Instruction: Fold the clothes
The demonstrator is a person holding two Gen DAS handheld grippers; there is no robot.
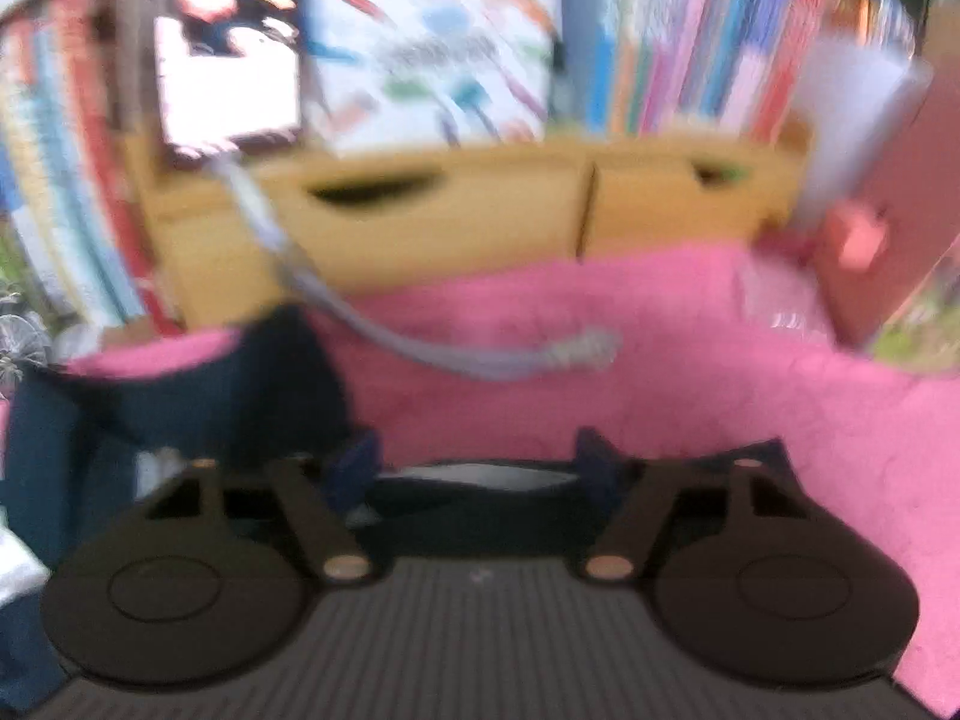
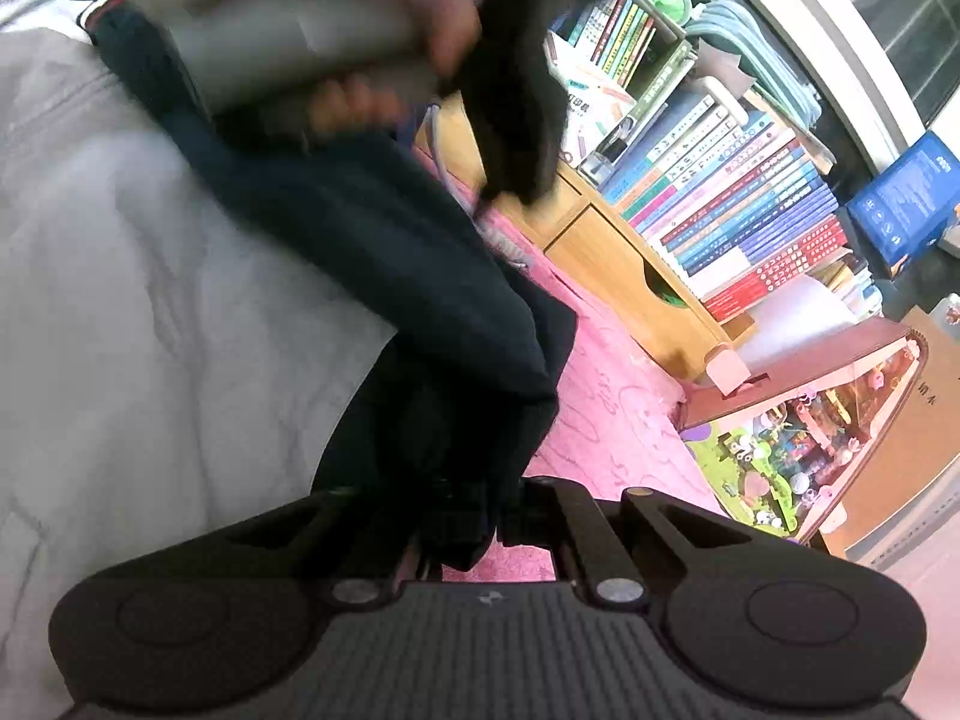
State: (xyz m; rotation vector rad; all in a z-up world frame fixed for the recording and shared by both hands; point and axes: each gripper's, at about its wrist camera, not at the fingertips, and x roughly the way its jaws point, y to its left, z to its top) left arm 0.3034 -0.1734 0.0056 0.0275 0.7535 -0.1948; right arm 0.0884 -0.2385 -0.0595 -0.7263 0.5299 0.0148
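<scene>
Home study corner: crammed bookshelf [image 2: 738, 210], wooden drawers [image 1: 456, 210], pink desk cover [image 1: 660, 360], toy playset [image 2: 798, 450].

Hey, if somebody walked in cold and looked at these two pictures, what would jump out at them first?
Probably the dark navy garment draped across the bright pink textured cover, its lower end pinched in the shut right gripper. Behind it, rows of colourful book spines stand on a pale wooden drawer unit. In the blurred left wrist view, the left gripper is open over the pink cover.
</scene>
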